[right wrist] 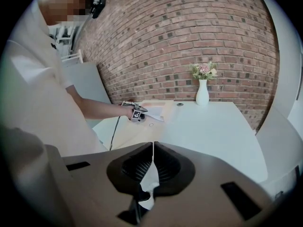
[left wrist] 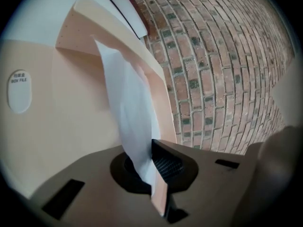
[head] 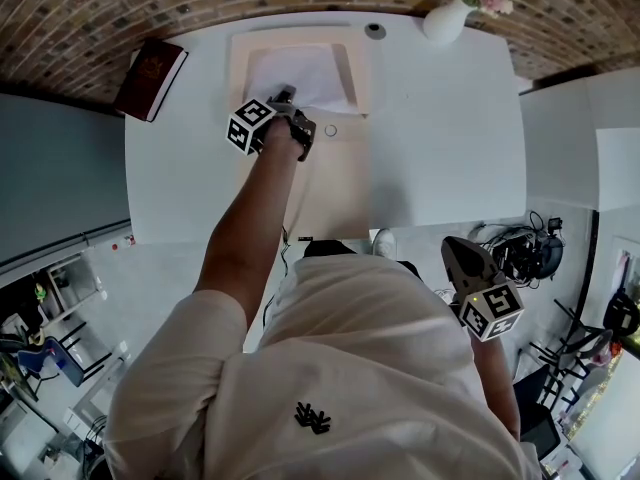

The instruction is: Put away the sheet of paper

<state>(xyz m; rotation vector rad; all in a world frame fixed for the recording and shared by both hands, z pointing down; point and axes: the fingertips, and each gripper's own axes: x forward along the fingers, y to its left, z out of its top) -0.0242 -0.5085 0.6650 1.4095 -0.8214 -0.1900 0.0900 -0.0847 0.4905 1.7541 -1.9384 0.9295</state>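
A white sheet of paper (head: pixel 305 73) lies in the far half of an open beige box file (head: pixel 240 58) on the white table (head: pixel 440 128). My left gripper (head: pixel 290 96) sits at the sheet's near edge. In the left gripper view the left gripper (left wrist: pixel 154 174) is shut on the sheet of paper (left wrist: pixel 125 103), with a beige file edge pinched beside it. The file's inner face (left wrist: pixel 71 112) fills the left. My right gripper (head: pixel 462 253) hangs off the table near my body. Its jaws (right wrist: pixel 152 148) meet at the tips, with an unclear white patch behind them.
A dark red book (head: pixel 150 78) lies at the table's far left corner. A white vase of flowers (head: pixel 447 16) stands at the far right, beside a round grommet (head: pixel 375 30). Brick wall runs behind the table. Cables (head: pixel 520 248) and a chair are on the floor to the right.
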